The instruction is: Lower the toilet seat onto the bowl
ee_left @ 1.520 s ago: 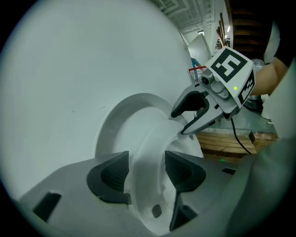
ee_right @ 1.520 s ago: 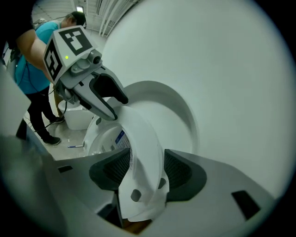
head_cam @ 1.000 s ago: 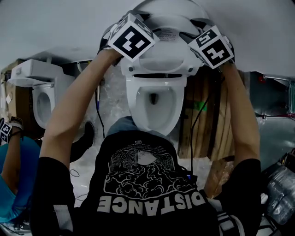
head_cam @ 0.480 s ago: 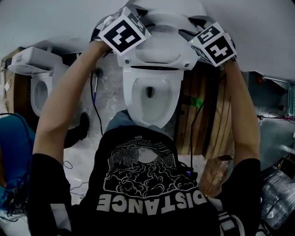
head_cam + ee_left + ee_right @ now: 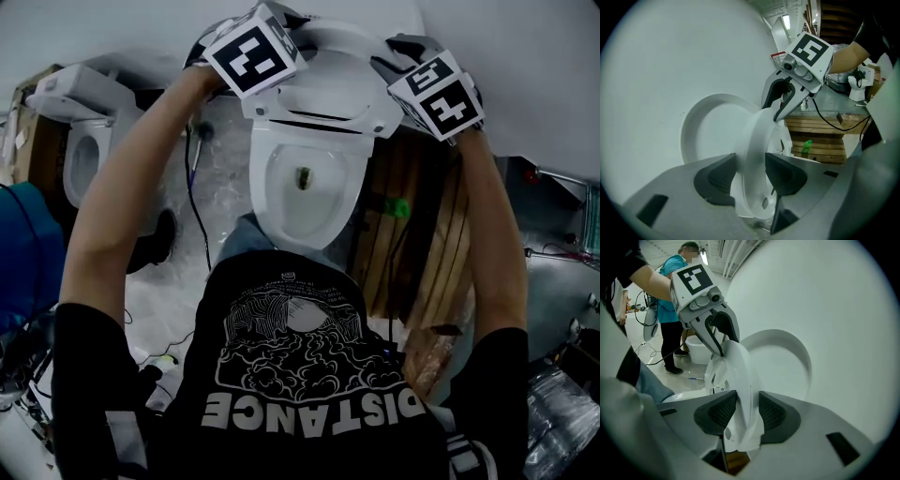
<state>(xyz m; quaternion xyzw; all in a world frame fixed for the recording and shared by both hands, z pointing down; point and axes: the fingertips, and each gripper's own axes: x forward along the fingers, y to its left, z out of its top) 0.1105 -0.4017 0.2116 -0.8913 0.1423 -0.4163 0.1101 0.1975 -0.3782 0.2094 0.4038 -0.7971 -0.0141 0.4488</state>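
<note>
The white toilet seat (image 5: 323, 98) stands raised over the bowl (image 5: 305, 202) and is tipped a little forward off the lid (image 5: 710, 131). My left gripper (image 5: 246, 89) holds its left edge. In the left gripper view its jaws (image 5: 750, 173) are closing, with the seat rim (image 5: 754, 140) between the pads and touching both. My right gripper (image 5: 405, 92) is on the seat's right edge. Its jaws (image 5: 747, 411) are closing as well, pads against both faces of the rim (image 5: 736, 371). Each gripper shows in the other's view, the right gripper (image 5: 780, 110) and the left gripper (image 5: 717, 343).
A second toilet (image 5: 80, 141) stands at the left. A wooden pallet (image 5: 422, 244) leans to the right of the bowl. Cables (image 5: 197, 216) trail on the floor. A person in a teal top (image 5: 670, 301) stands behind. A white wall (image 5: 94, 37) backs the toilet.
The seat has tipped forward off the lid, and a dark gap shows under its lower edge. Both grippers have stayed on its two side edges.
</note>
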